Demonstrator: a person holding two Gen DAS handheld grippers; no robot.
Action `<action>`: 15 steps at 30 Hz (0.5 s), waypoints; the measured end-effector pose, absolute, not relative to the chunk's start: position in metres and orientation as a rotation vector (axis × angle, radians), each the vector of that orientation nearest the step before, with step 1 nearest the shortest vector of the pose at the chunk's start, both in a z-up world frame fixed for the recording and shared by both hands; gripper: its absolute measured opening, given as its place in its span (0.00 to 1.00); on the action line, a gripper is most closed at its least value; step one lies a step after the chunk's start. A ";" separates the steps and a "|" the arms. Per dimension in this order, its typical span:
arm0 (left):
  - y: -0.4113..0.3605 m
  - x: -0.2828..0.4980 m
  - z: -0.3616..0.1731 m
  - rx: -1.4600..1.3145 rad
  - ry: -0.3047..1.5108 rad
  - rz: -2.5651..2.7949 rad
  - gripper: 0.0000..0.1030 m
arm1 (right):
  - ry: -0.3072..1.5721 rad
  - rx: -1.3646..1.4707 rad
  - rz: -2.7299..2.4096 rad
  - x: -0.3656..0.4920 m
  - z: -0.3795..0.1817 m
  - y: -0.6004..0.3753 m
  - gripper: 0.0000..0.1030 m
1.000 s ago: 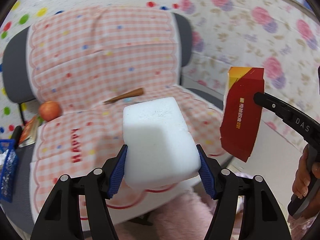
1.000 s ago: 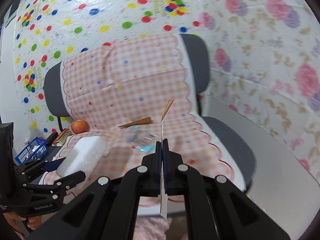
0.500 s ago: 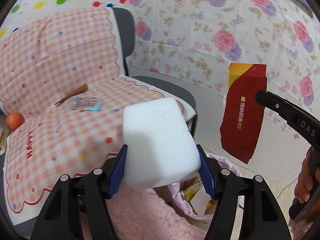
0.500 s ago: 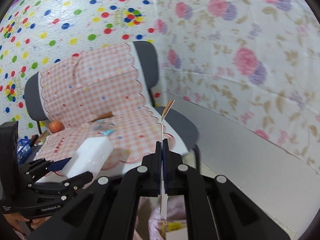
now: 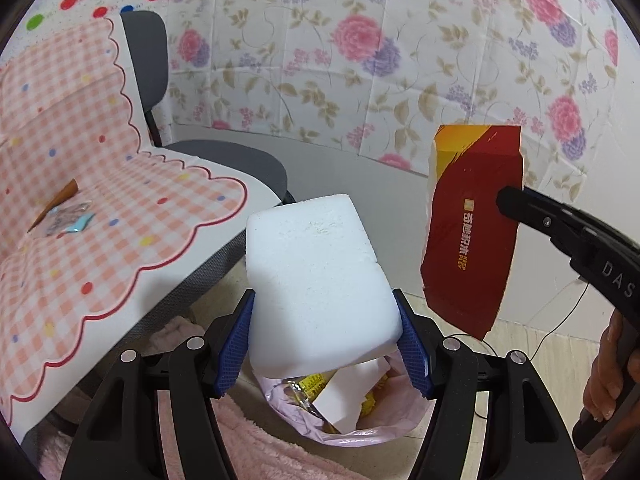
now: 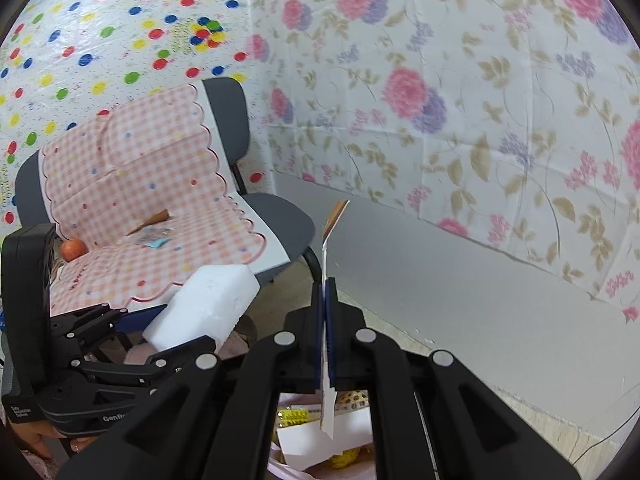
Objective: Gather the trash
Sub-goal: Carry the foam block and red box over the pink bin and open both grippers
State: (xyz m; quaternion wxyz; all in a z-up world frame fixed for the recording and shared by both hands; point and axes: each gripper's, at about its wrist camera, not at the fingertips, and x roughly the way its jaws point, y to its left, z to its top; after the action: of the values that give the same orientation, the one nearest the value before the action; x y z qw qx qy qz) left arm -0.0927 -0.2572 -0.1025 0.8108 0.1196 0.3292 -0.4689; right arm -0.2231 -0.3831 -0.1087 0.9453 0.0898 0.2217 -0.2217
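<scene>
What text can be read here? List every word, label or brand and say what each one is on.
"KEEP PLAY", with Chinese characters too blurred to read: red flattened carton.
"DAS", cut off by the picture's edge: right gripper.
"GenRo", partly hidden: left gripper.
Small two-line white label by the left gripper's handle: too small to read.
Red lettering on the checked chair cover: too blurred.
Yellow wrappers in the pink trash bag: unreadable.

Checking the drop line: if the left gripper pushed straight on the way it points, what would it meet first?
Probably the pink-lined trash bag already holding paper scraps, open just beyond the white foam block clamped in the left gripper; depth is unclear, so the floor beside it is possible.
</scene>
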 end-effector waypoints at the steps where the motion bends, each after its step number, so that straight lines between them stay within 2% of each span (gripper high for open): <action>1: -0.260 -0.092 -0.104 0.255 0.710 -1.006 0.64 | 0.462 0.191 -0.454 -0.222 -0.114 -0.388 0.02; 8: -0.277 -0.082 -0.115 0.282 0.750 -0.994 0.66 | 0.507 0.228 -0.450 -0.210 -0.137 -0.408 0.02; 13: -0.284 -0.070 -0.124 0.266 0.807 -0.974 0.75 | 0.547 0.266 -0.446 -0.199 -0.153 -0.421 0.03; 15: -0.280 -0.064 -0.122 0.245 0.814 -0.958 0.78 | 0.563 0.263 -0.439 -0.198 -0.156 -0.421 0.17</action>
State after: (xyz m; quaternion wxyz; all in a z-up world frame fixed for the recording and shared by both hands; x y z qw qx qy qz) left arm -0.0642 -0.2803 -0.1223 0.8020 0.1145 0.3796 -0.4468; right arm -0.1976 -0.4211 -0.1564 0.9286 0.1282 0.2747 -0.2142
